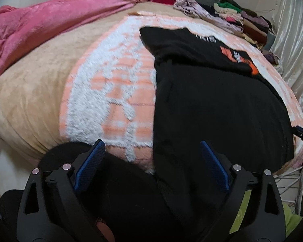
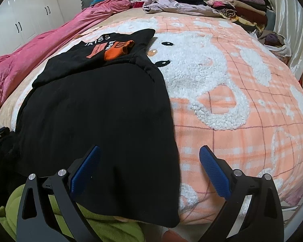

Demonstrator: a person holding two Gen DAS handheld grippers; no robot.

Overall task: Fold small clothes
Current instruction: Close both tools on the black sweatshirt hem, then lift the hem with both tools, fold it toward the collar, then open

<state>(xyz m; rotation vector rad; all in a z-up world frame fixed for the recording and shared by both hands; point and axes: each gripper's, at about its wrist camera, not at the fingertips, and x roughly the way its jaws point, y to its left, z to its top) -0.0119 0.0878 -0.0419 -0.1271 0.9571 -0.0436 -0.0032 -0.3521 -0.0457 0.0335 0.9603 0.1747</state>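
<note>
Left wrist view is showing the left gripper hanging with its jaws wide and holding nothing, over the near left hem of the black garment. The garment is lying lengthwise on the bed, on a peach blanket, its near end drooping over the bed edge and its orange print at the far end. From the right wrist view the right gripper is likewise gaping and empty, straddling the garment's right border near the hem.

To my eye both hands are lining up to pinch the bottom corners. Doing it well means lowering each gripper until one pad is sliding under the cloth, taking both layers only, not the fluffy blanket, and gripping at matching spots so the fold is coming out square. Folded clothes are stacked at the far end of the bed.
</note>
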